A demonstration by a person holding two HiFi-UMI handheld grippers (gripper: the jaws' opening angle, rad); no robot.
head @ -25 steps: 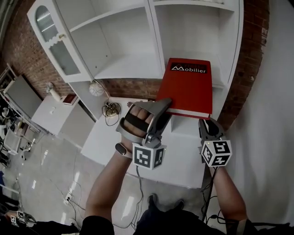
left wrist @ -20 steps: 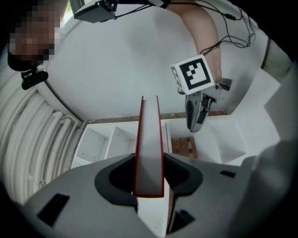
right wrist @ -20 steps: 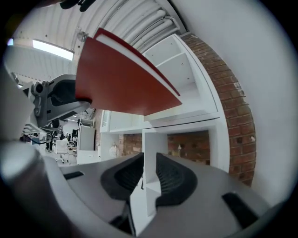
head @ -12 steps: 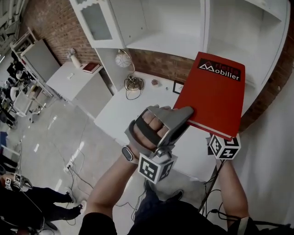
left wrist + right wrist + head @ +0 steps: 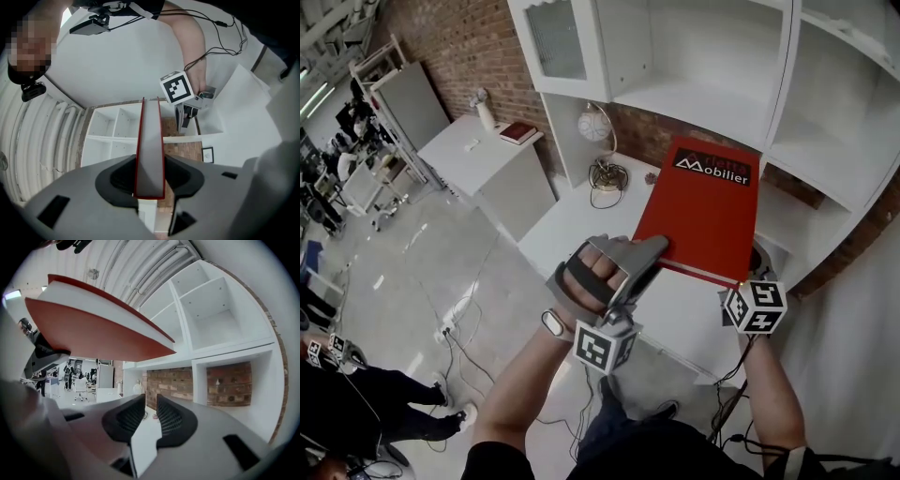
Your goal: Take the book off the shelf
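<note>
Book swung clear of shelf | left gripper pinches its edge | right gripper beneath, closing, empty

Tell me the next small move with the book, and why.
Probably lower the book onto the table: it is clear of the shelf, gripped at one edge by the left gripper alone; the right gripper, beneath it, is closing its jaws on nothing.
</note>
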